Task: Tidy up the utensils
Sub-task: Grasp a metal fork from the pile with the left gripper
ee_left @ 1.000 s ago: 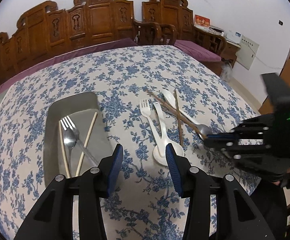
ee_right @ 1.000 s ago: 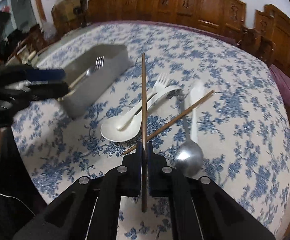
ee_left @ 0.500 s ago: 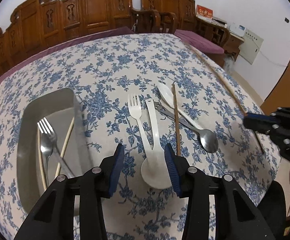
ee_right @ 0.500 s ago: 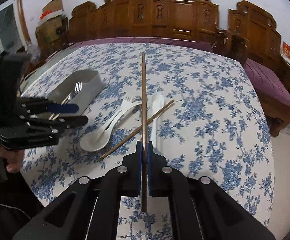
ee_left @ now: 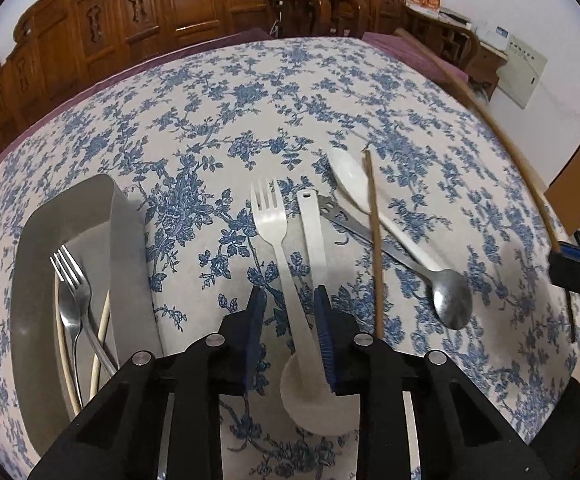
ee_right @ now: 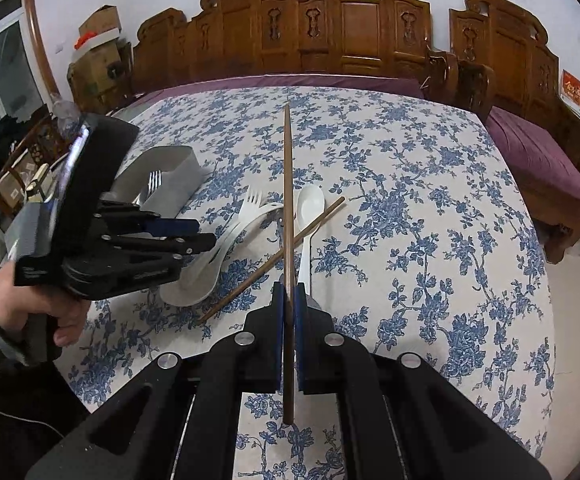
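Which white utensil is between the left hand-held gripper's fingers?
The white fork: its handle runs between the left hand-held gripper fingers. The white ladle lies beside it, the white spoon further right.

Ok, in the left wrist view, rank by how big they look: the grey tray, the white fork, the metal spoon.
1. grey tray
2. white fork
3. metal spoon
The fork lies nearer the camera, so its lead over the spoon is unsure.

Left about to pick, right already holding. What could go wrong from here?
1. The left tongs have just been closing with both the white fork handle and the white soup spoon handle between the jaws. They may grab both, or pinch one and flick the other.
2. The right tongs are shut on the dark chopstick near one end. The long free end could pivot in the grip or clip the tray wall on the way in.
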Tool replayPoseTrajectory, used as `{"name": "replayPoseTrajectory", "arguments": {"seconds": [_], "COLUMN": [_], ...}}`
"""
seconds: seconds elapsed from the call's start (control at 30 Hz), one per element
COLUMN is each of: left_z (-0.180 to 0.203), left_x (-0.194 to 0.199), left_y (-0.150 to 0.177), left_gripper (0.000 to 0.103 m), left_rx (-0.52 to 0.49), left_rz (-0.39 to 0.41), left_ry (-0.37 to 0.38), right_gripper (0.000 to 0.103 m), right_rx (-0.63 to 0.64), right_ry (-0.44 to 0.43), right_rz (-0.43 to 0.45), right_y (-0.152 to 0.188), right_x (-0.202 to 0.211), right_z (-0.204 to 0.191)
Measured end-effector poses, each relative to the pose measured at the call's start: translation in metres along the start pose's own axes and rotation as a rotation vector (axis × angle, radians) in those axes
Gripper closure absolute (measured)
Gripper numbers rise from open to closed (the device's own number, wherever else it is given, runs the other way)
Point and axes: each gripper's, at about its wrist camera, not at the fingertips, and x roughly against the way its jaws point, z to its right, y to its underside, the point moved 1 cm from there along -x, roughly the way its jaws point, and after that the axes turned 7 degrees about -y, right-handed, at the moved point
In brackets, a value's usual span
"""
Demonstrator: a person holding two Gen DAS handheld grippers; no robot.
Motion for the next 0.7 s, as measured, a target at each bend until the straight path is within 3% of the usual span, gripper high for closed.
{"name": "replayPoseTrajectory", "arguments": {"seconds": [0.37,0.7], "left_z": [0.009,0.009], "left_x": [-0.023,-0.031], "left_y": [-0.005,-0.012], "left_gripper": [0.082,0.084], "left_rx": [0.001,0.040], "left_rz": [-0.090,-0.104], "left_ry": [-0.014,-0.007], "right_gripper": [0.097,0.097], "right_rx": [-0.023,-0.038], "right_ry": [-0.018,-0.018], "right_rz": [-0.001,-0.009], "right_y": [0.000,0.001], "right_x": [-0.001,-0.003], "right_z": [0.002,0.004]}}
